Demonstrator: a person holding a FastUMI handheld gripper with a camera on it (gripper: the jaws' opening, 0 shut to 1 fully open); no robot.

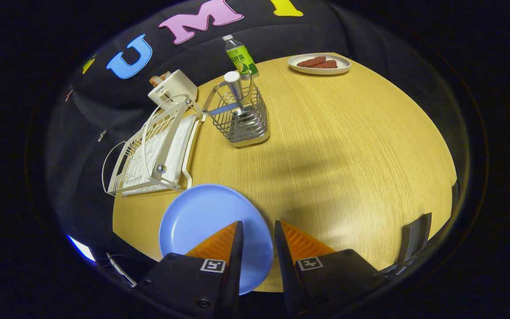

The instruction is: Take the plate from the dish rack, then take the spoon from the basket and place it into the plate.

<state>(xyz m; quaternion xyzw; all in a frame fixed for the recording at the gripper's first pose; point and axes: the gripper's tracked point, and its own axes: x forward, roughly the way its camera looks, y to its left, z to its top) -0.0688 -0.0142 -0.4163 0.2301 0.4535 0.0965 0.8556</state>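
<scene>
A blue plate (202, 221) lies flat on the wooden table (348, 155), near its front edge and just in front of the white dish rack (153, 150). My gripper (257, 225) hovers over the plate's right rim with its fingers apart; blue shows in the gap and neither finger presses on the plate. The spoon (235, 88) stands upright in the wire basket (241, 119), its white rounded end sticking out of the top. The basket is well beyond the fingers, to the right of the rack.
A green-labelled bottle (241, 57) stands behind the basket. A white appliance (171, 86) sits behind the rack. At the far right of the table is a white plate with red food (320, 63). A dark chair back (414, 237) stands at the table's near right edge.
</scene>
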